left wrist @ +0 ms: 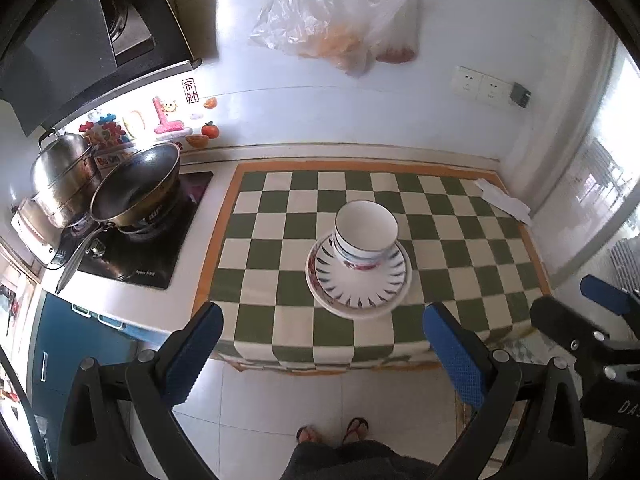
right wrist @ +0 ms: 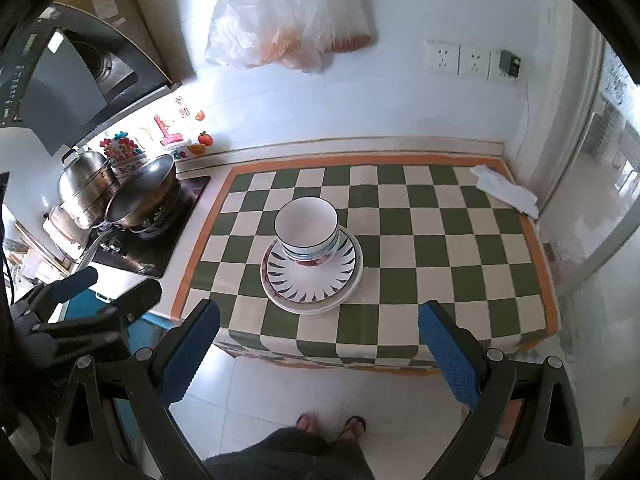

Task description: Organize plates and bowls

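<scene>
A stack of white bowls (left wrist: 366,232) (right wrist: 307,229) stands on a stack of plates (left wrist: 360,292) (right wrist: 312,280) with dark petal marks, in the middle of a green and white checkered cloth (left wrist: 460,248) (right wrist: 440,248). My left gripper (left wrist: 322,352) is open and empty, held above the floor in front of the table's near edge. My right gripper (right wrist: 320,348) is also open and empty, at the same distance from the stack. Each gripper shows at the other view's edge, the right one in the left wrist view (left wrist: 576,312) and the left one in the right wrist view (right wrist: 104,292).
A wok (left wrist: 136,188) (right wrist: 140,196) and a steel pot (left wrist: 60,176) (right wrist: 84,184) sit on the stove at the left. A folded white cloth (left wrist: 504,200) (right wrist: 504,190) lies at the table's far right corner. Plastic bags (left wrist: 344,20) (right wrist: 288,16) hang on the wall.
</scene>
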A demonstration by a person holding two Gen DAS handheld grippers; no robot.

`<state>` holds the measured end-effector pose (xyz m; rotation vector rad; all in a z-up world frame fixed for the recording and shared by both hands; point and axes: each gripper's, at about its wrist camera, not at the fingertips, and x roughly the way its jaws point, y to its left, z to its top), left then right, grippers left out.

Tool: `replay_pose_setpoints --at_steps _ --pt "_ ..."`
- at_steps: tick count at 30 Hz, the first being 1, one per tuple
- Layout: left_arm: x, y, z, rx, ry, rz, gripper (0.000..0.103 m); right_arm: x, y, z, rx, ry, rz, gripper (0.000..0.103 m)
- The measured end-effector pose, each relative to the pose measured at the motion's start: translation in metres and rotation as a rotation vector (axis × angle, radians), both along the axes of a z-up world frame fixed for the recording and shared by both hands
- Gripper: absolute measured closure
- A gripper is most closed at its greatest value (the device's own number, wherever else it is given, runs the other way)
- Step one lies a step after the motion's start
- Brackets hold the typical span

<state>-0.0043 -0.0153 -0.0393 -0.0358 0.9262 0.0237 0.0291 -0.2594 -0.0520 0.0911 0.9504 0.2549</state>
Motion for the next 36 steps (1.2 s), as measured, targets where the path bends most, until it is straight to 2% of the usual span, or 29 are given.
replay_pose_setpoints --at_steps 7,14,25,36 --pt "-0.034 0.015 0.023 0.007 -0.046 0.011 0.0 -0.046 0.008 0.028 -0.029 -0.021 -0.032 0.002" --pt "-0.063 0.03 0.033 0.008 -0.051 0.013 0.0 -0.075 0.02 0.036 -0.029 -0.011 -0.051 0.002" --pt "-0.088 0.031 0.034 -0.01 -0.046 -0.026 0.0 -0.098 0.025 0.044 -0.052 -0.038 -0.082 0.002" --pt "-0.093 0.033 0.042 -0.016 -0.064 -0.029 0.0 -0.108 0.02 0.052 -0.066 -0.059 -0.116 0.002"
